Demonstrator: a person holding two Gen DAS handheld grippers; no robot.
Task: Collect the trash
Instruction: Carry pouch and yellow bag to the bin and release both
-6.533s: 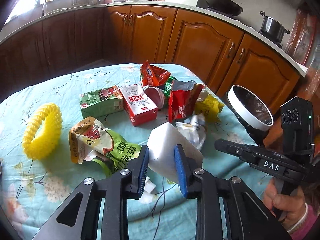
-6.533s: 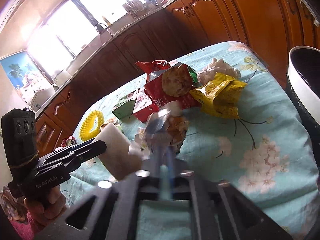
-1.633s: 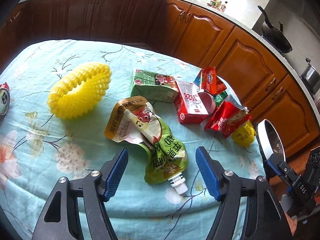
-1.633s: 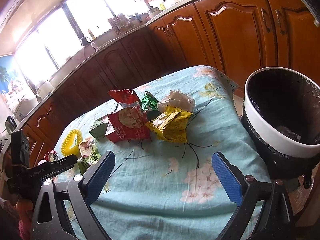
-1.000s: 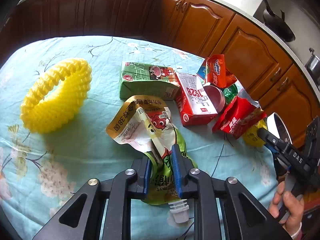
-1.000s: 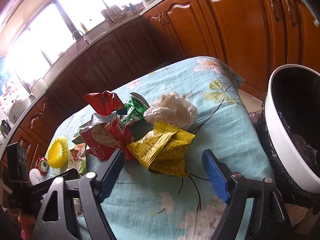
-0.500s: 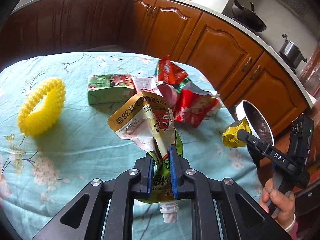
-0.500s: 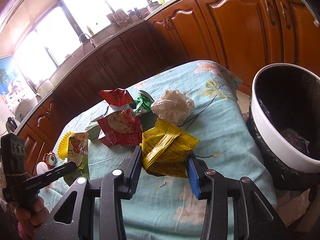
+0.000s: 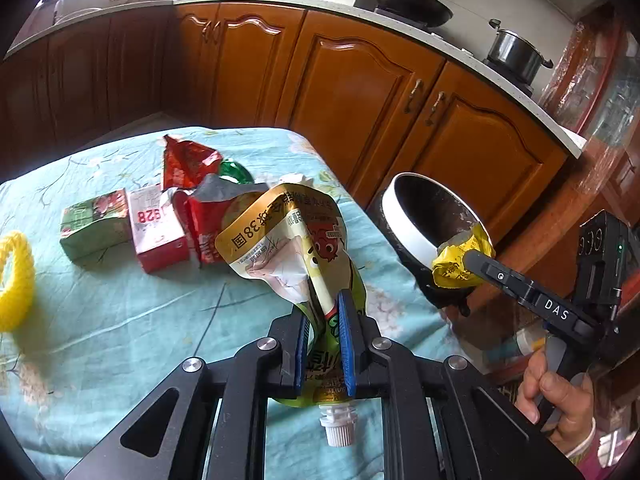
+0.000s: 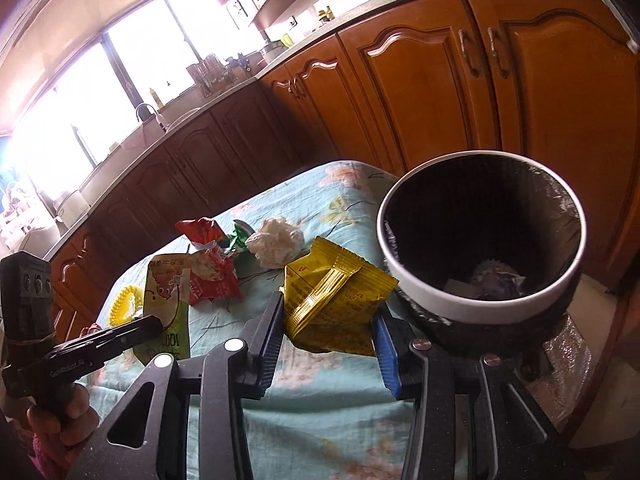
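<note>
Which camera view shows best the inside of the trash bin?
The right wrist view. There the trash bin is near, its mouth faces the camera, and some trash shows at its bottom. The left wrist view shows the bin smaller and tilted; only its white rim and dark inner wall show, and the yellow wrapper covers part of it.

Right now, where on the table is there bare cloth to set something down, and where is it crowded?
Bare: the tablecloth between the yellow ring, the cartons and the camera. Crowded: the far end, with red wrappers, green wrapper and crumpled tissue, near the bin.
</note>
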